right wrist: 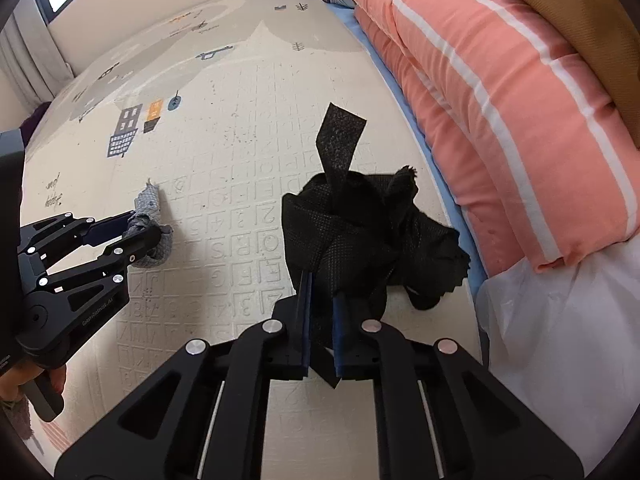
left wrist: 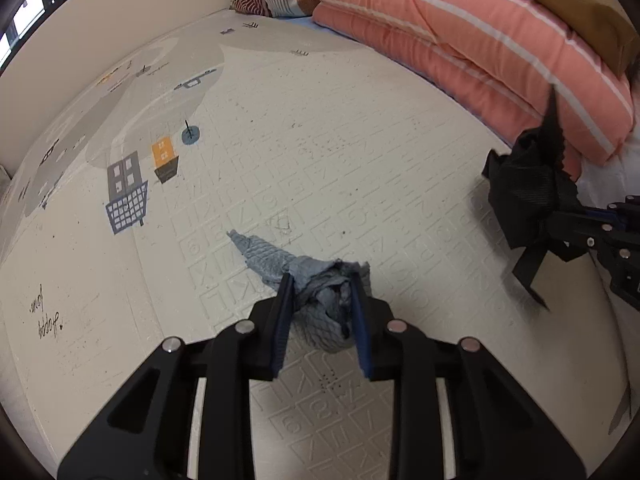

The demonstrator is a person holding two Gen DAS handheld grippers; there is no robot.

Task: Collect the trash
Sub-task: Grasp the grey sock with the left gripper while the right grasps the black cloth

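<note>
Two grippers, both loaded. My left gripper (left wrist: pixel 322 300) pinching grey wad (left wrist: pixel 320 288), wad tip touching mat (left wrist: pixel 360 140). My right gripper (right wrist: pixel 320 308) clamped on black mesh cloth (right wrist: pixel 360 232), cloth held over mat beside pink quilt (right wrist: pixel 500 100). White plastic bag (right wrist: pixel 560 340) lies at right; contents not discernible.

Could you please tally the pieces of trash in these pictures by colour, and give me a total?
Grey: 1, a crumpled rag in the left claw
Black: 1, a mesh scrap in the right claw
Total: 2
</note>
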